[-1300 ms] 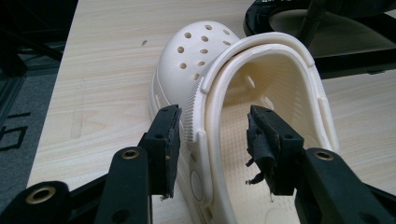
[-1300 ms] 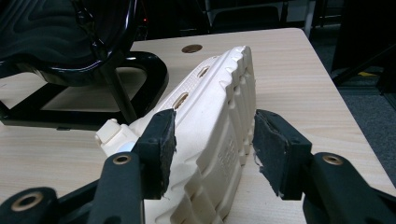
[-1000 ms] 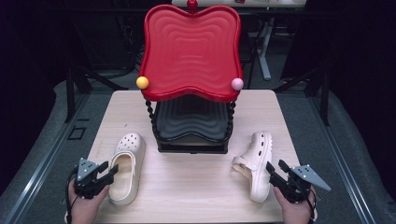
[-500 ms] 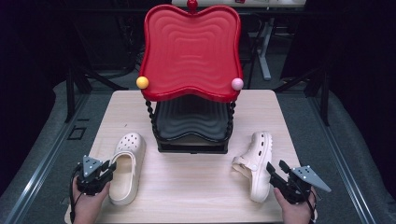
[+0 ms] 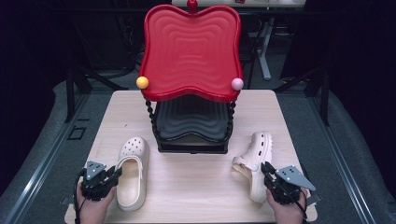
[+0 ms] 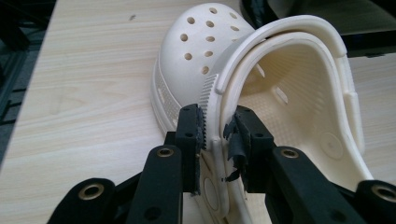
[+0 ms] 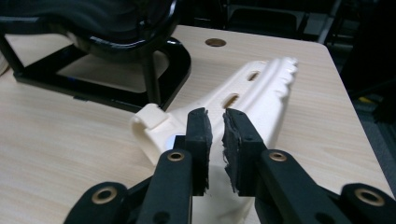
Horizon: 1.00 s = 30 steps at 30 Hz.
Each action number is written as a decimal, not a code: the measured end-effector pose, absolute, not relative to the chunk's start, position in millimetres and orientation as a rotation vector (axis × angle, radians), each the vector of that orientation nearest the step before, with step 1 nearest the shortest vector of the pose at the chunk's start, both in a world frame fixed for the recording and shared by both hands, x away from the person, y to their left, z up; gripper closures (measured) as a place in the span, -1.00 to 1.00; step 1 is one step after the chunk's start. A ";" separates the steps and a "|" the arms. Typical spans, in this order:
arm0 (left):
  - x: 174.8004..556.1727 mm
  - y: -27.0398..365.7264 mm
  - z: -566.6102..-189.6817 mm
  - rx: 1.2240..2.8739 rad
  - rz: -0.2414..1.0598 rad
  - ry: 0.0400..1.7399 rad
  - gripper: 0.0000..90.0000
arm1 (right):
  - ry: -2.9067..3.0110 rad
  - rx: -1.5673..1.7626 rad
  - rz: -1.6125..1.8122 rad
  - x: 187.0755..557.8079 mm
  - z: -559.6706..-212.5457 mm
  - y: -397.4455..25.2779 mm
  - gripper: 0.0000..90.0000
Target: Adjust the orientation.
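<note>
At the near edge of the pale wooden bench (image 5: 196,186), I hold a pair of cream perforated foam clogs, one in each set of fingers, in front of a two-tier shoe stand with a glossy red wavy upper tray (image 5: 191,51) and a black lower tray (image 5: 191,122).

My left gripper (image 6: 215,135) has its fingers narrowed on the side wall of the left clog (image 5: 132,171), just where the heel strap pivots; one finger (image 6: 190,140) sits outside the rim and the other inside the shoe. That clog lies sole-down with its toe toward the stand, so I judge a lift from this wall would carry it level.

My right gripper (image 7: 215,140) has its fingers closed to a narrow gap at the heel end of the right clog (image 5: 254,163), which lies tipped on its side with its strap (image 7: 149,119) toward the stand's black base (image 7: 98,88). From the right gripper view I cannot tell for certain how much of the foam is pinched.

Both shoes rest on the bench, apart from the stand, and neither tray holds anything yet.
</note>
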<state>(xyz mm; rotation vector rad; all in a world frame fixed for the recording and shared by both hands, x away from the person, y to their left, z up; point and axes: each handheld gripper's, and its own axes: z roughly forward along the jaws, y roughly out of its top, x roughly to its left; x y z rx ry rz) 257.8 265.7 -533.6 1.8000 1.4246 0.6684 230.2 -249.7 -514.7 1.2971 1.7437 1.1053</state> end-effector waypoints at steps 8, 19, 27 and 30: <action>256.2 260.0 -534.7 1.778 0.607 1.403 0.54 | 1.797 1.350 1.054 237.6 -518.7 -247.7 1.00; 255.9 264.3 -534.5 1.774 0.701 1.311 0.07 | 1.774 1.403 1.006 231.5 -510.7 -263.0 1.00; 259.1 266.0 -537.2 1.776 0.678 1.318 0.05 | 1.649 1.569 1.001 229.3 -511.2 -296.0 1.00; 259.5 266.6 -537.4 1.762 0.677 1.318 0.04 | 1.628 1.609 1.024 231.1 -513.4 -305.3 1.00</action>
